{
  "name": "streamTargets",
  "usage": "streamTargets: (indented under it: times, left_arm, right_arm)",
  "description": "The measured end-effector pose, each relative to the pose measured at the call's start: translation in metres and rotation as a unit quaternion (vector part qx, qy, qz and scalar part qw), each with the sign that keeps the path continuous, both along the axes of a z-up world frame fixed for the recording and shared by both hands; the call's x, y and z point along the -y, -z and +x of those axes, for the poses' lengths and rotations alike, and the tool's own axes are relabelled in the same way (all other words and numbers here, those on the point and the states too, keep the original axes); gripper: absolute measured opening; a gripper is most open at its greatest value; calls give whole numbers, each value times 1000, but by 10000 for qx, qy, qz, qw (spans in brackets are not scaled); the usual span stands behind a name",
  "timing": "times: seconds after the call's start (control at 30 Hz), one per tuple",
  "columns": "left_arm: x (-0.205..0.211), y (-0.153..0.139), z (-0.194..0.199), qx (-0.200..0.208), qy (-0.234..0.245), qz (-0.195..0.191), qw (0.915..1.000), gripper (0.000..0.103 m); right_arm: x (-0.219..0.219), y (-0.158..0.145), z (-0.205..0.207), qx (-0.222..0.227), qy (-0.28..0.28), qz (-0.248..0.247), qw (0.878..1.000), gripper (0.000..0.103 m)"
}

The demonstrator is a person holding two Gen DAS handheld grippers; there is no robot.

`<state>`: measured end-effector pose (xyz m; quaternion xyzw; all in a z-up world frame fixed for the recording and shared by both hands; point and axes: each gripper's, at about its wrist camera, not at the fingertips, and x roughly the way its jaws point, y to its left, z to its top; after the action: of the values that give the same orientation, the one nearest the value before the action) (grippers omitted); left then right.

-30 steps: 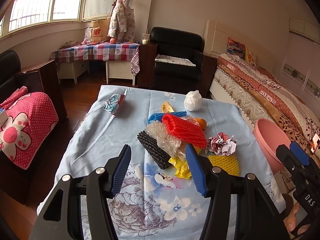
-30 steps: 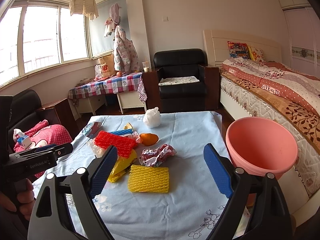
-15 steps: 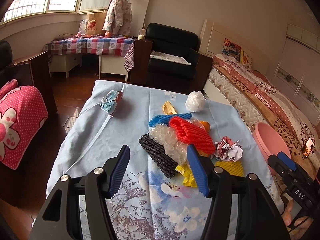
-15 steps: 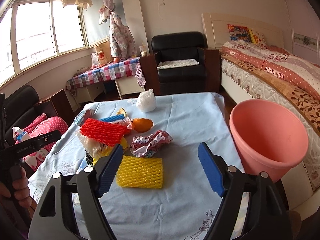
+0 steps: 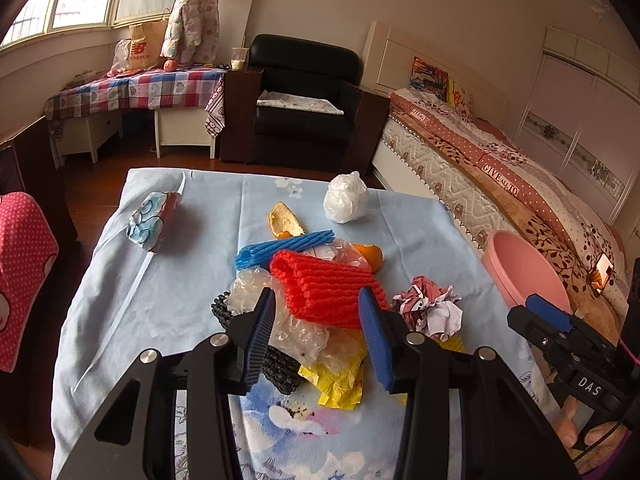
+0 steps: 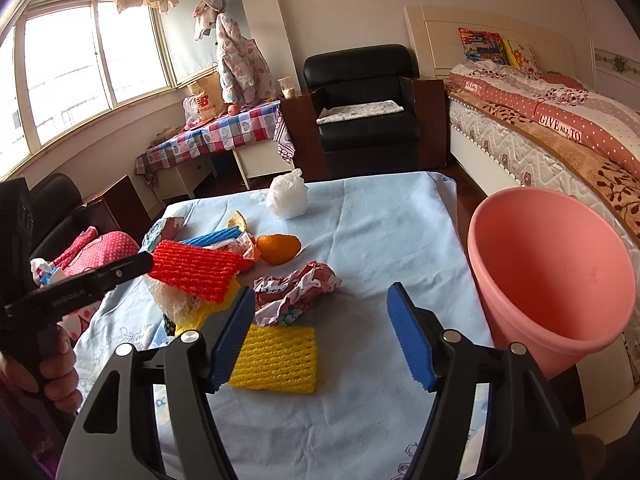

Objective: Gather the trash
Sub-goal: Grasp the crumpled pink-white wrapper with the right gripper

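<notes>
A heap of trash lies on the blue tablecloth (image 5: 180, 288): red foam net (image 5: 324, 288), blue foam net (image 5: 284, 246), black foam net (image 5: 276, 364), clear bubble wrap (image 5: 296, 332), yellow wrapper (image 5: 340, 380), crumpled paper (image 5: 432, 308), orange peel (image 5: 282, 222). My left gripper (image 5: 318, 340) is open, over the heap's near side, bubble wrap between its fingers. My right gripper (image 6: 320, 336) is open above a yellow foam net (image 6: 276, 356), near the crumpled paper (image 6: 296, 292). A pink bucket (image 6: 548, 280) stands at the table's right edge.
A white plastic bag ball (image 5: 346, 198) and a crumpled patterned wrapper (image 5: 152, 222) lie farther back on the table. An orange (image 6: 278, 248) sits beside the red net. A bed (image 6: 560, 136) is on the right, a black armchair (image 5: 304, 96) behind the table.
Both grippers have moved forward and lower toward the trash. The left now hangs over the heap; the right has closed in on the yellow foam net. Both stay open.
</notes>
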<state>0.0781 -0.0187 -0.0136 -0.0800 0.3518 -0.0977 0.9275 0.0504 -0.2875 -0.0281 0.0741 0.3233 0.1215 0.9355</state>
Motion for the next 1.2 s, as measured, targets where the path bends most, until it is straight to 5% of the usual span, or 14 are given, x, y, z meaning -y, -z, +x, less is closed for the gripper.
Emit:
streamTargets:
  times: [0.3, 0.63, 0.8, 0.97, 1.2]
  left_arm:
    - [-1, 19, 10, -58, 30, 61, 10000, 10]
    - [-14, 4, -5, 215, 200, -360, 9989, 7]
    - [-22, 0, -6, 235, 179, -527, 9982, 7]
    - [-25, -2, -8, 245, 177, -597, 9978, 7]
    - [-27, -17, -13, 427, 200, -752, 9961, 7]
  right_arm:
    - [-10, 6, 22, -340, -309, 164, 9988, 65]
    - [-30, 21, 43, -785, -428, 77, 9960, 59]
    - [-37, 33, 50, -1131, -350, 58, 9930, 42]
    - [-33, 35, 47, -1179, -285, 229, 9923, 10]
    - [-17, 17, 35, -764, -125, 372, 9963, 4]
